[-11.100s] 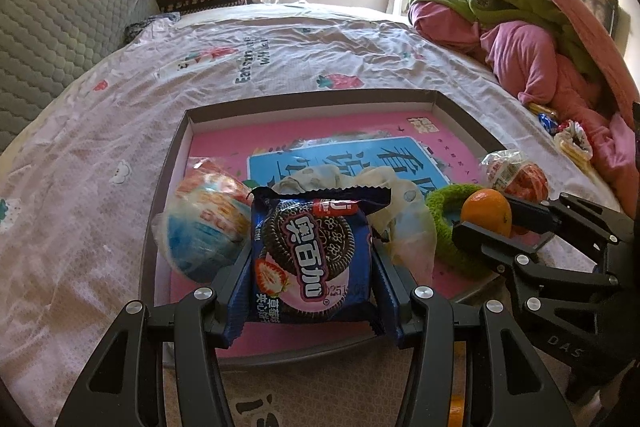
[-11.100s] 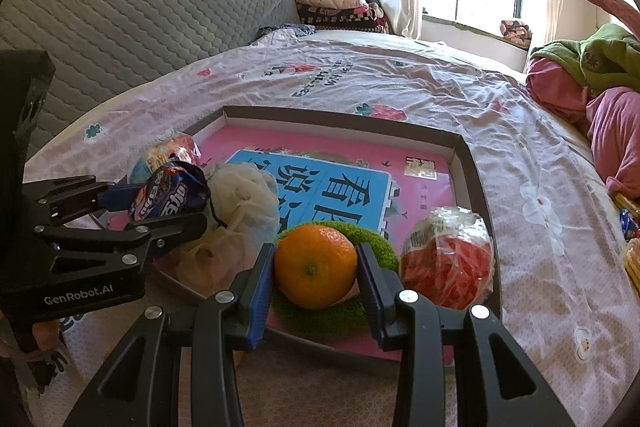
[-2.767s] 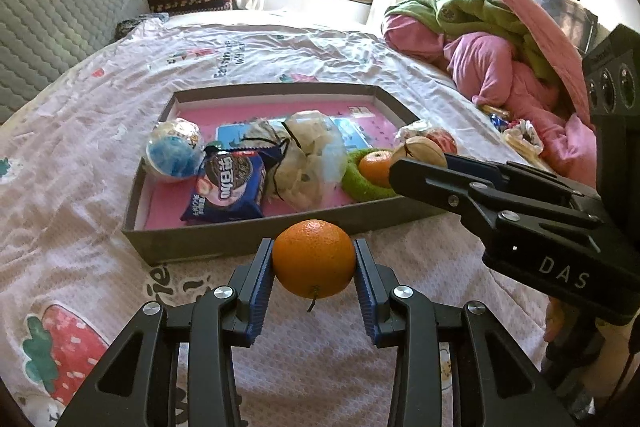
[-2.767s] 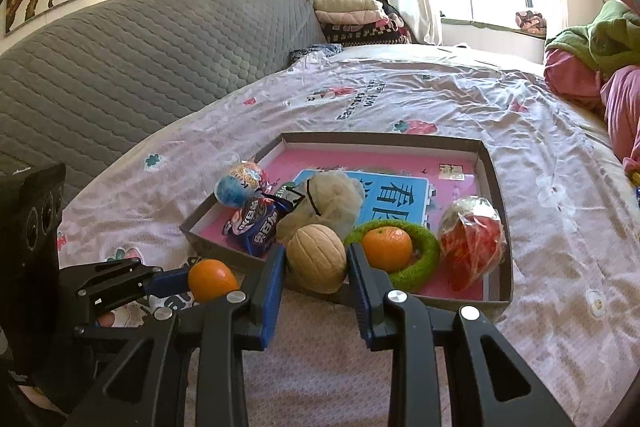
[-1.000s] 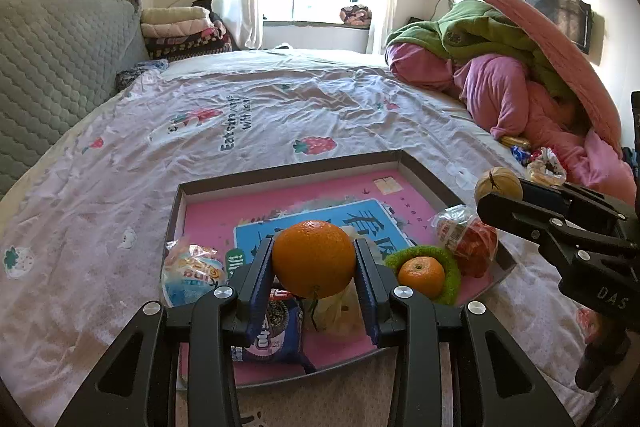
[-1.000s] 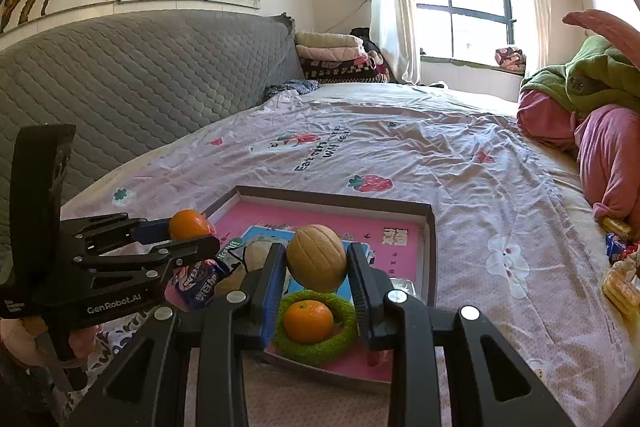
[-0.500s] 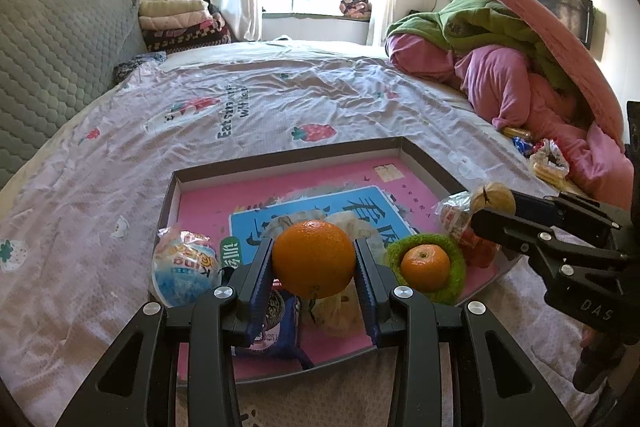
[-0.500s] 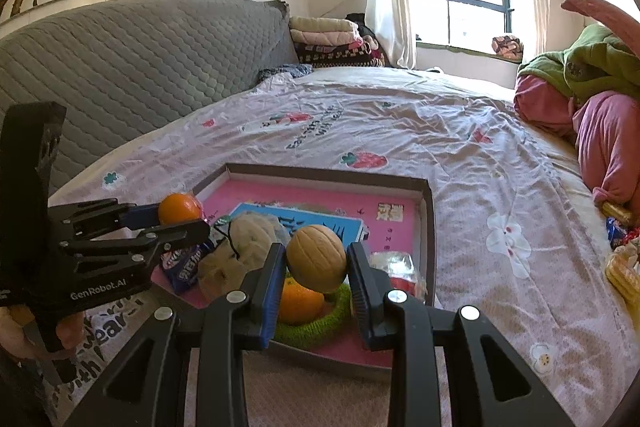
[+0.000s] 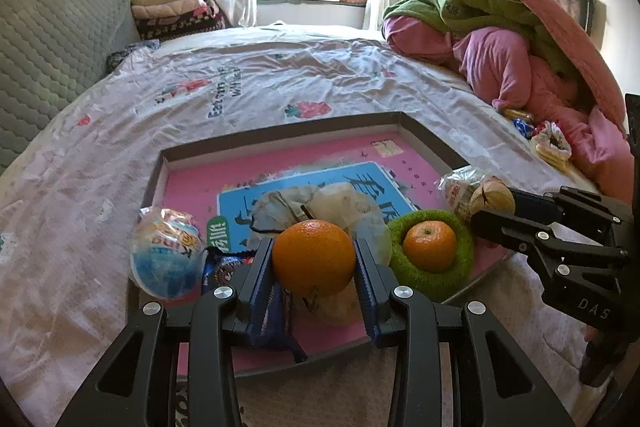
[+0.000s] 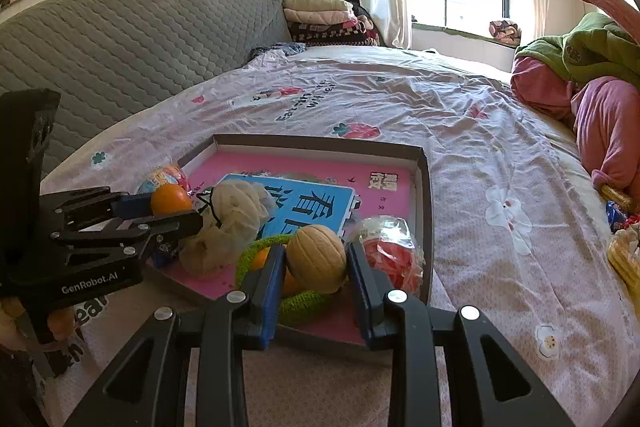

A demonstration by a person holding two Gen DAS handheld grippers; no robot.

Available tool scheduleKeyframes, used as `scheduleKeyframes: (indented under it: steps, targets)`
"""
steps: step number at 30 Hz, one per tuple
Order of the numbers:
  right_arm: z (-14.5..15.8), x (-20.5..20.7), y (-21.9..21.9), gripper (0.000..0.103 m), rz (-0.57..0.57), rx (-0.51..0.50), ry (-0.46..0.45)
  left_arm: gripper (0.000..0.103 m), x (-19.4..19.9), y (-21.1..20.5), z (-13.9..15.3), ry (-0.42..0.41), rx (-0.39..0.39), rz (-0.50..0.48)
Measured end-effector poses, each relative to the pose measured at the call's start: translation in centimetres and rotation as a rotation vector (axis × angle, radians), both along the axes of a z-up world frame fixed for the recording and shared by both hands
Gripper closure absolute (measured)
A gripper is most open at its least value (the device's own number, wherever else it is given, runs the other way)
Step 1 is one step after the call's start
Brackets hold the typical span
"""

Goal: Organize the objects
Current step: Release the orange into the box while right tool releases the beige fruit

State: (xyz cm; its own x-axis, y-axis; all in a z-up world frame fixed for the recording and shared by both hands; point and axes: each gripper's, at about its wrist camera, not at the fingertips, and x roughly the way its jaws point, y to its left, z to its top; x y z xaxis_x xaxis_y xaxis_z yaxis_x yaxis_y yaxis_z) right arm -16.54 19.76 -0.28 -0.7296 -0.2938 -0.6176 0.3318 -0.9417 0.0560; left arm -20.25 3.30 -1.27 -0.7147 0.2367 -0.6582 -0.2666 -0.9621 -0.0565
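My left gripper [image 9: 315,259] is shut on an orange [image 9: 314,257] and holds it over the near part of a shallow pink-floored box [image 9: 280,135] on the bed. My right gripper [image 10: 316,259] is shut on a tan walnut [image 10: 316,258] above the box's near right corner; it also shows in the left wrist view [image 9: 491,202]. In the box lie a second orange [image 9: 429,246] inside a green ring [image 9: 460,259], a cream mesh bag [image 9: 340,205], a blue round snack [image 9: 166,259], an Oreo packet [image 9: 224,267] and a red wrapped snack [image 10: 394,255].
The box [image 10: 424,187] sits on a pink floral bedsheet [image 10: 500,187]. A grey quilted headboard [image 10: 120,39] is at the left. Piled pink and green bedding [image 9: 520,47] and loose snack packets [image 9: 548,143] lie at the right.
Both grippers have come lower and closer over the box. The walnut now sits just above the green ring and the red snack; the orange hangs over the mesh bag and Oreo packet.
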Motion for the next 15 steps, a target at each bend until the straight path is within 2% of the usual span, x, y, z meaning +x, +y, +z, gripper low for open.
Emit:
scheduleKeyframes:
  steps: [15]
  targets:
    - [-0.9,0.1,-0.8,0.071,0.007,0.056,-0.028,0.064,-0.2,1.1,-0.9,-0.016,-0.011,-0.040]
